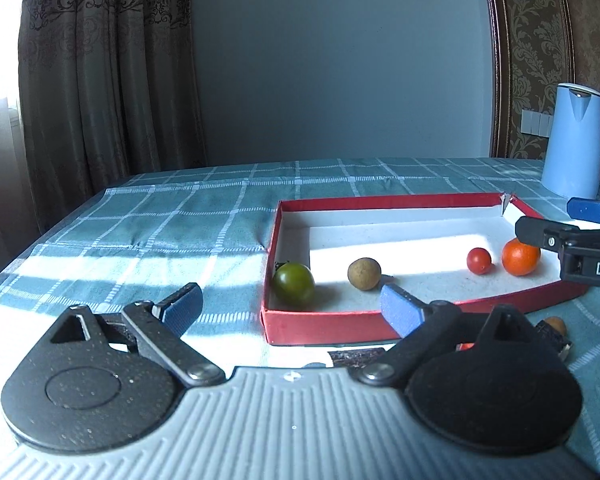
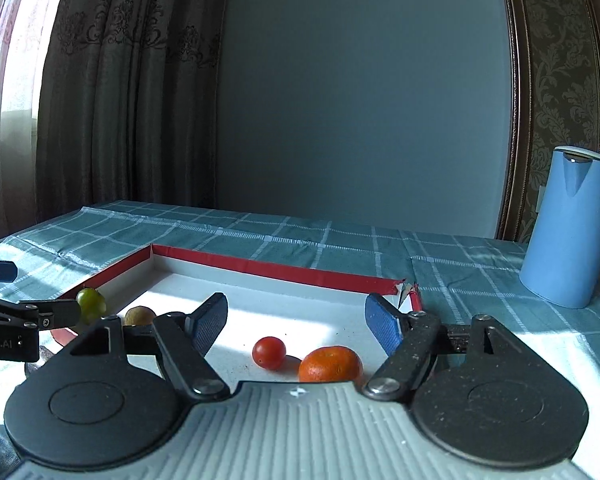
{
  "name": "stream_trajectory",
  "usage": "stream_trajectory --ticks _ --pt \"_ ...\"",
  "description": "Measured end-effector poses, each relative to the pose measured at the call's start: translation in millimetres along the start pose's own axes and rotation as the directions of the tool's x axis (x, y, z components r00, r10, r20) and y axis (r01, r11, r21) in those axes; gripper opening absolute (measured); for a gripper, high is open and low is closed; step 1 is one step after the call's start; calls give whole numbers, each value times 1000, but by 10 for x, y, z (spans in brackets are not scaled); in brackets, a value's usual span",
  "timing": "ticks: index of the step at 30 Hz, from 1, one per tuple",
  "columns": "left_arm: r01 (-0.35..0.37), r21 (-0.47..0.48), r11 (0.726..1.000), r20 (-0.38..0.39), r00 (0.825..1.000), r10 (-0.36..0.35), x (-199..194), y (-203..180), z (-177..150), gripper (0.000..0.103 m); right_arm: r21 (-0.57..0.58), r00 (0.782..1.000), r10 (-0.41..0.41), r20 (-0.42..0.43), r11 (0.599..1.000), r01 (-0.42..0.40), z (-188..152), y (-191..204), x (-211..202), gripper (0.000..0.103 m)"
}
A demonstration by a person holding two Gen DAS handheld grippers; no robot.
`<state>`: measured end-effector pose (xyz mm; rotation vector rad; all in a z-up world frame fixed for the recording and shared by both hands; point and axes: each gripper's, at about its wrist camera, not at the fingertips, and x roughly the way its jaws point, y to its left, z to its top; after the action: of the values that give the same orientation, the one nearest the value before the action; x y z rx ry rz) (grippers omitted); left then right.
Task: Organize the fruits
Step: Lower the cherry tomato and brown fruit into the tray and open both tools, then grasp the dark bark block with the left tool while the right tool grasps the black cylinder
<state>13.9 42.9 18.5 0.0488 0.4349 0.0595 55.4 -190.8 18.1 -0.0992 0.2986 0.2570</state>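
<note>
A shallow red box [image 1: 324, 320] with a white floor lies on the checked tablecloth. In it sit a green tomato [image 1: 294, 283], a tan round fruit [image 1: 364, 273], a red cherry tomato [image 1: 479, 260] and an orange [image 1: 520, 256]. My left gripper [image 1: 290, 304] is open and empty at the box's near left corner. My right gripper [image 2: 296, 320] is open and empty, just above the cherry tomato [image 2: 269, 352] and orange [image 2: 330, 364]. In the right wrist view the green tomato [image 2: 91, 302] and tan fruit [image 2: 139, 316] sit at the left.
A light blue kettle [image 1: 574, 140] stands at the back right of the table [image 1: 160, 220]; it also shows in the right wrist view [image 2: 566, 228]. A small brown fruit [image 1: 556, 325] and dark objects [image 1: 356, 358] lie outside the box by its near wall. Curtains hang behind.
</note>
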Motion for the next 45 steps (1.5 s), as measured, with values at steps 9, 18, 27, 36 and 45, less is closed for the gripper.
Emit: stream_trajectory --ticks 9,18,27,36,45 --pt "-11 51 999 -21 1000 12 -168 11 -195 97 152 999 -35 13 988 32 -124 -241 -336 83" --pt "40 110 993 -130 991 -26 -19 -97 -239 98 48 996 -82 46 996 79 -143 -120 -361 84" --pt "24 133 991 -191 982 2 158 -155 -211 95 37 996 -81 25 996 80 -147 -97 -346 88" --pt "123 105 987 -192 976 -102 125 -138 -213 58 27 996 -91 -11 995 91 -154 -98 -305 88" --pt "160 122 980 -184 973 -137 71 -185 -227 37 79 996 -74 -55 994 78 -162 -175 -258 88"
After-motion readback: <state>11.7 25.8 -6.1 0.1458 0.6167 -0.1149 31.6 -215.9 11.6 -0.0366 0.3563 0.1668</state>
